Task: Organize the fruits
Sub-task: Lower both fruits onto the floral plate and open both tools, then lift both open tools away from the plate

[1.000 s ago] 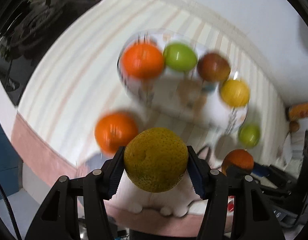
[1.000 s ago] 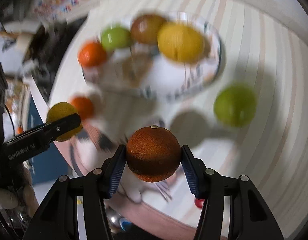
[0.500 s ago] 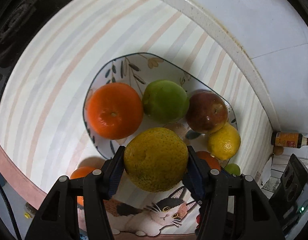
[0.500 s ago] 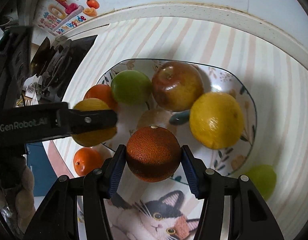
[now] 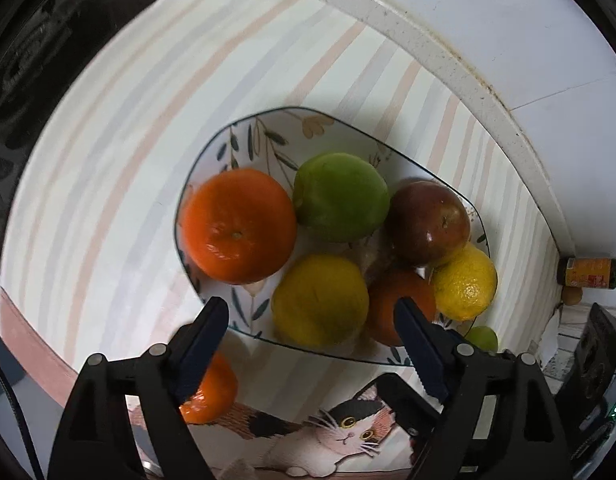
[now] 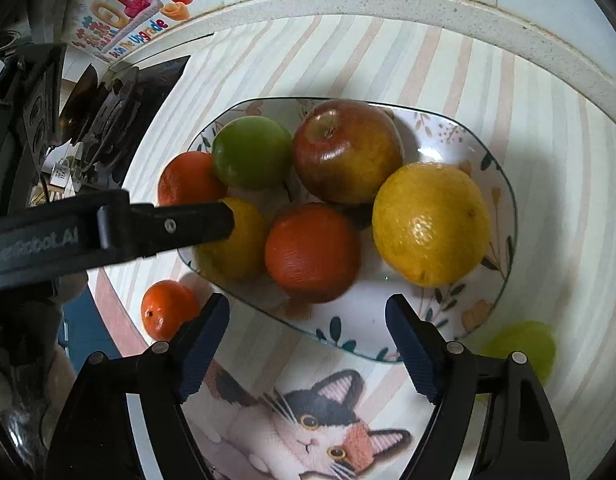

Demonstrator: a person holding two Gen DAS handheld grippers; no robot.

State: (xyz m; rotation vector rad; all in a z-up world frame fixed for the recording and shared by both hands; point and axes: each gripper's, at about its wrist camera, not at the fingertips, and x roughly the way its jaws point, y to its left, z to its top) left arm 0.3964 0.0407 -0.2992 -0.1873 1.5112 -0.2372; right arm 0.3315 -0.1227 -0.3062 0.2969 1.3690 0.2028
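- Your left gripper point(image 5: 310, 330) stands with its fingers spread wide, holding nothing, just above the near rim of the bowl point(image 5: 244, 128).
- Your right gripper point(image 6: 307, 328) is likewise spread and empty, at the bowl's near edge.
- The bowl holds six fruits: a yellow-green citrus point(image 5: 320, 300) and a dark orange point(image 6: 312, 252) side by side at the front (both slightly blurred), a bright orange point(image 5: 238, 226), a green fruit point(image 5: 342, 196), a red apple point(image 6: 346, 150) and a lemon point(image 6: 430, 224).
- Outside the bowl, on the striped cat mat point(image 6: 448, 76): a small orange point(image 6: 168, 310) near its left edge and a green fruit point(image 6: 524, 346) near its right.
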